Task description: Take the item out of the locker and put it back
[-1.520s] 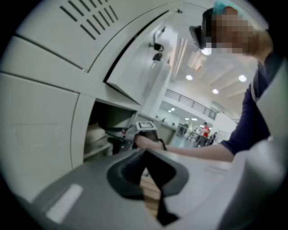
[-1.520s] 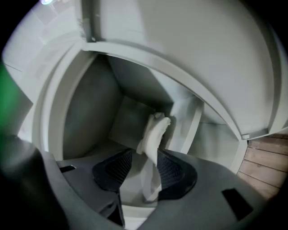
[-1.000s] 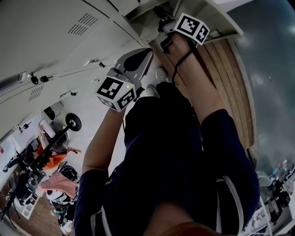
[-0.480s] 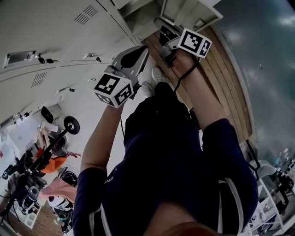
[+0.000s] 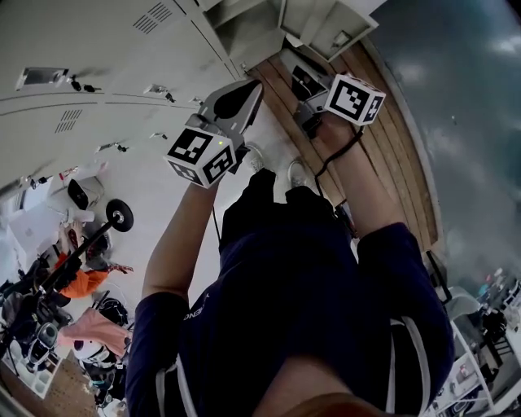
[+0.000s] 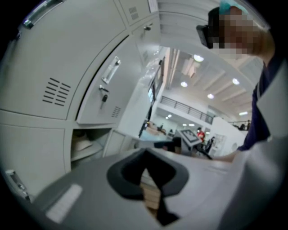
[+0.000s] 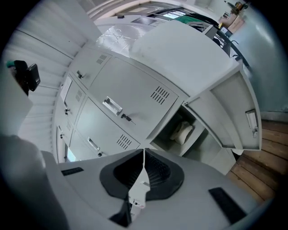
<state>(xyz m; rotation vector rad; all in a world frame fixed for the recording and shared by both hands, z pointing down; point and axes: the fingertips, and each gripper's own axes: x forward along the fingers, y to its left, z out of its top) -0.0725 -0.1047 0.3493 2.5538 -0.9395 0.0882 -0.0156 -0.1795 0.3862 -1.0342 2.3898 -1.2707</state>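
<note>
The locker (image 7: 204, 134) stands open, its door (image 7: 234, 114) swung out to the right. A pale, soft bundle (image 7: 182, 131) lies on the shelf inside, and it also shows in the left gripper view as the pale bundle (image 6: 85, 146) at lower left. My right gripper (image 7: 144, 151) points at the opening from a distance. Its jaws are closing, tips touching, with nothing between them. My left gripper (image 6: 146, 149) is shut and empty, held beside the closed locker doors. In the head view the left gripper (image 5: 256, 85) and right gripper (image 5: 297, 73) both hang in front of the locker bank, above the person's shoes (image 5: 297, 173).
Closed grey locker doors (image 5: 98, 49) with handles and keys fill the left. A wooden floor strip (image 5: 391, 130) runs under the open door (image 5: 334, 24). Wheeled equipment (image 5: 81, 244) and clutter stand at the lower left, and a dark wall (image 5: 464, 98) is on the right.
The right gripper has drawn back from the open locker, lower and to the right in the head view. The left gripper has stayed about where it was.
</note>
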